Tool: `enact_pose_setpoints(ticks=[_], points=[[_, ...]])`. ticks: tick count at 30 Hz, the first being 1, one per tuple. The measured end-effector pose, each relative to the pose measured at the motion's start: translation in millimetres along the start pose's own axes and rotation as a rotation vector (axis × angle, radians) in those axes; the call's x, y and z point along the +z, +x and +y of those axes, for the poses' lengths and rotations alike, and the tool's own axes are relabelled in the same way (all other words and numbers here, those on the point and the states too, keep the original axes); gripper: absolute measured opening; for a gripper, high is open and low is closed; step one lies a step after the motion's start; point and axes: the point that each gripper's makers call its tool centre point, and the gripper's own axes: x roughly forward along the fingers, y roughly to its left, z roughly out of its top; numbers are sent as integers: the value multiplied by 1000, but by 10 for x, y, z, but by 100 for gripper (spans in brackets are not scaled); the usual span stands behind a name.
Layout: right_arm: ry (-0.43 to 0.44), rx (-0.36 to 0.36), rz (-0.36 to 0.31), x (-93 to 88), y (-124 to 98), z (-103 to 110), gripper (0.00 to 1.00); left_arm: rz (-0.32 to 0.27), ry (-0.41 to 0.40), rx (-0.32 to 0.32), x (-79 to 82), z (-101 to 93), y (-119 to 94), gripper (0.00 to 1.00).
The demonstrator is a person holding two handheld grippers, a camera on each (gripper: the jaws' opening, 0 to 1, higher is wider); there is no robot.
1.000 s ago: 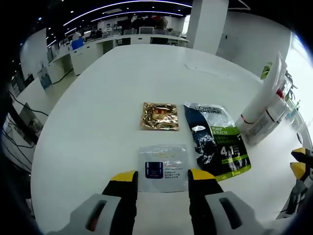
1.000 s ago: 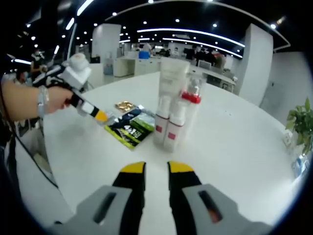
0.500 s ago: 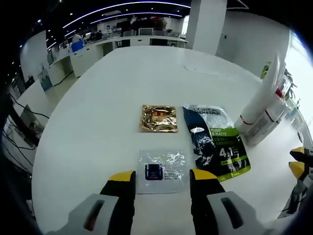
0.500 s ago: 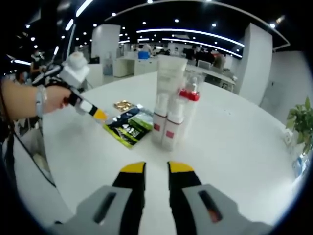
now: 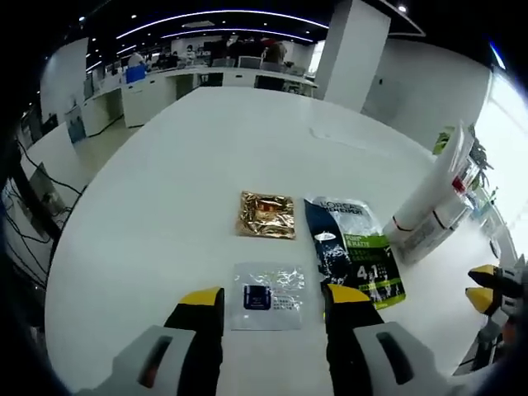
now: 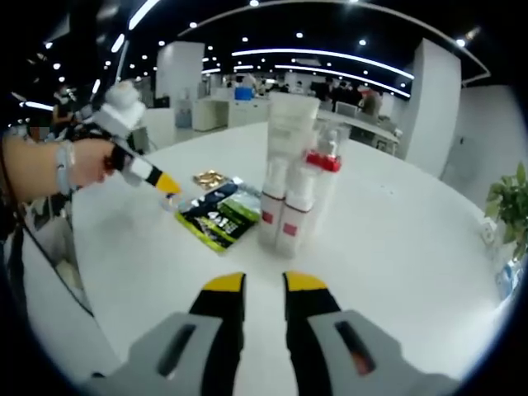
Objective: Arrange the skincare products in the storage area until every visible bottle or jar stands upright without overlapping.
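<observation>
- White table (image 5: 165, 165): round top; it bears every item listed below.
- Bottle cluster (image 6: 290, 194): tall white tube and red-banded bottles, upright and touching, straight ahead of the right gripper (image 6: 254, 285), long axes vertical; the right gripper appears the nearer one.
- Dark green sachet (image 5: 353, 260): lies flat beside the bottle cluster, long axis running away from the left gripper (image 5: 268, 297).
- Clear sachet (image 5: 268, 285): flat, just ahead of the left gripper, between its yellow tips.
- Gold sachet (image 5: 266, 215): flat, beyond the clear sachet.
- Left gripper: jaws wide apart, holding nothing.
- Right gripper: jaws nearly together with a narrow gap, empty, short of the bottle cluster.
</observation>
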Motion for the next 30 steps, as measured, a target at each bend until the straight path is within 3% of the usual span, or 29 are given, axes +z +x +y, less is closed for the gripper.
enact_pose_setpoints(ticks=[3,6,8,12,14,20,23,26,30], points=[[20,20,-8,13,16,27,18,-12,11,-24,29,-31,-54,50],[29,41,-30,49,31,63,23,-41,52,-100,68,-136,-137,50],[34,51,-57,92,25,70,24,-75,71,-149,99,-210,-207,50],[71,77,-123,183,-13,78,27,-146,153,-181,135,-259,-381,50],[89,81,-172,235,-38,60,29,-221,149,-188,204,-274,-477,50],[70,102,-396,409,-251,-85,45,-554,156,-230,458,-226,-975,52],[78,97,-484,394,-344,-248,53,-683,162,-170,453,-8,-1150,60],[123,50,-574,339,-419,-517,62,-783,85,-124,387,260,-1261,68],[173,-2,-617,209,-443,-778,75,-971,143,13,286,538,-1454,82]])
